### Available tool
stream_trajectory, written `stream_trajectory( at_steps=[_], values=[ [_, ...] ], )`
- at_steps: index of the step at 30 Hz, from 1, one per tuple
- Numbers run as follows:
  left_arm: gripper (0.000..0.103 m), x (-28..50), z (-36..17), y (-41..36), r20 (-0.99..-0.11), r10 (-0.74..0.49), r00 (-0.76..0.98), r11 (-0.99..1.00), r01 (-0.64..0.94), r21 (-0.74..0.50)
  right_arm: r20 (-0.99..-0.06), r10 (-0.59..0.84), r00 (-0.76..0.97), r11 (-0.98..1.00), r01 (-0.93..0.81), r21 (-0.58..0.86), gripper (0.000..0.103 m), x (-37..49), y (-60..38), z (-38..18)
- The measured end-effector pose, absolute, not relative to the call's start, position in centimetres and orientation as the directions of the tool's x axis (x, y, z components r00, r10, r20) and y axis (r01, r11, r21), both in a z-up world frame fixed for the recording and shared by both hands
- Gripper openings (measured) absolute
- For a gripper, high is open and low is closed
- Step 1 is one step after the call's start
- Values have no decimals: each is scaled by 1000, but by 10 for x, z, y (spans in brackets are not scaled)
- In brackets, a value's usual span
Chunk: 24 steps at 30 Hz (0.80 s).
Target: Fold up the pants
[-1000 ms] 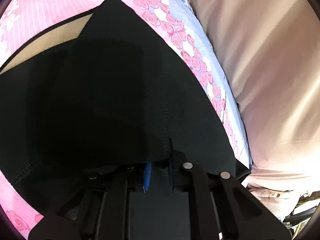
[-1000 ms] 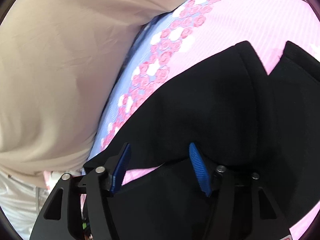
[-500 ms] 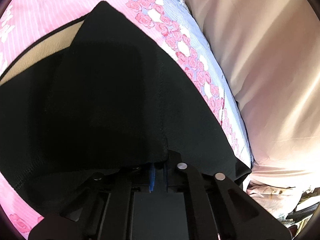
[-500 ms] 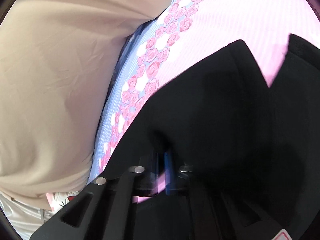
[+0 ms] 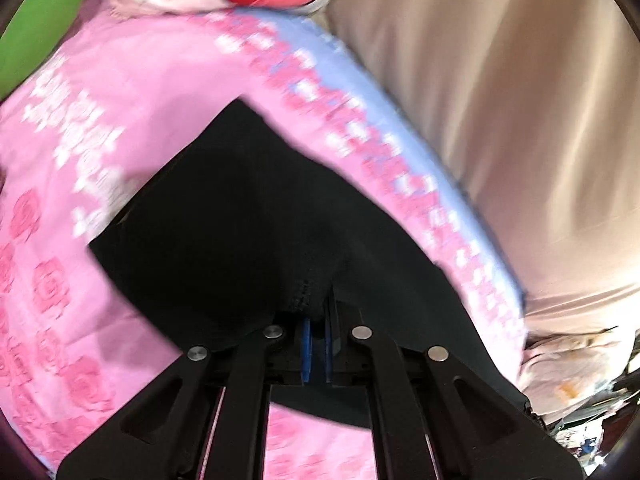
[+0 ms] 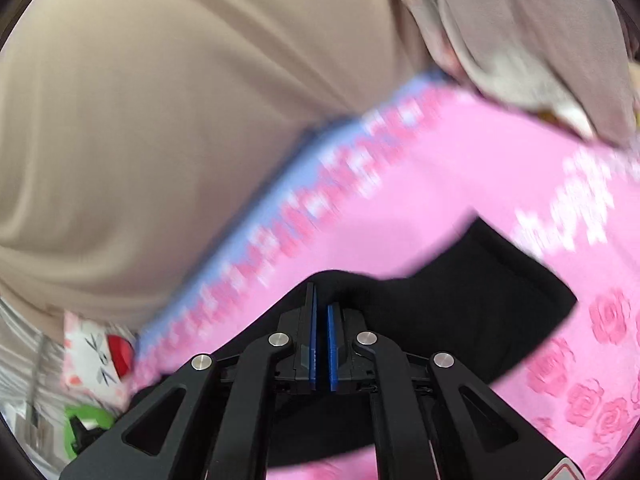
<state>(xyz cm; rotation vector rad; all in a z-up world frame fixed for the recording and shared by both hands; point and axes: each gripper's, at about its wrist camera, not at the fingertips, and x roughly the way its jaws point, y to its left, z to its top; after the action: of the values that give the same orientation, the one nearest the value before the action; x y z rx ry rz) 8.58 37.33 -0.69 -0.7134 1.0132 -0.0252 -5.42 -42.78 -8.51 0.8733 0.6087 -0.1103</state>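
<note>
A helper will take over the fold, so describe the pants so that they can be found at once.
Start at the pink rose-print bedsheet with its blue border, beside the beige cover. On it lie the black pants, pinched at one edge by the left gripper and the right gripper. They are the only plain black cloth there.

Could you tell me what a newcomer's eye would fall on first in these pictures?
Probably the black pants, dark against the bright pink rose-print sheet, with an edge pinched in the left tongs and another in the right tongs. Next, the big beige cloth along the sheet's blue border.
</note>
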Motion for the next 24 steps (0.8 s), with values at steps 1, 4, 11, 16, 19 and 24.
stream_trajectory(
  at_steps=[1, 4, 11, 16, 19, 24],
  values=[
    [3, 84, -19, 373, -787, -329, 522, 783, -315, -536, -566, 159, 809, 647, 348, 678, 4, -59, -430, -99],
    [3, 80, -36, 370, -824, -293, 485, 802, -345, -488, -594, 197, 780, 639, 357, 681, 4, -65, -428, -131],
    [10, 57, -35, 372, -857, -239, 456, 861, -308, -404, -525, 269, 807, 638, 258, 725, 49, -82, -421, -129],
    [27, 44, -30, 382, -843, -209, 497, 842, -347, -413, -494, 288, 820, 601, 247, 760, 55, -88, -410, -125],
    [36, 31, -14, 395, -833, -142, 534, 824, -403, -398, -491, 270, 828, 601, 254, 758, 55, -96, -413, -123],
    [49, 19, 29, 363, -803, -5, 596, 895, -355, -269, -481, 271, 834, 583, 256, 771, 60, -105, -422, -126]
  ],
)
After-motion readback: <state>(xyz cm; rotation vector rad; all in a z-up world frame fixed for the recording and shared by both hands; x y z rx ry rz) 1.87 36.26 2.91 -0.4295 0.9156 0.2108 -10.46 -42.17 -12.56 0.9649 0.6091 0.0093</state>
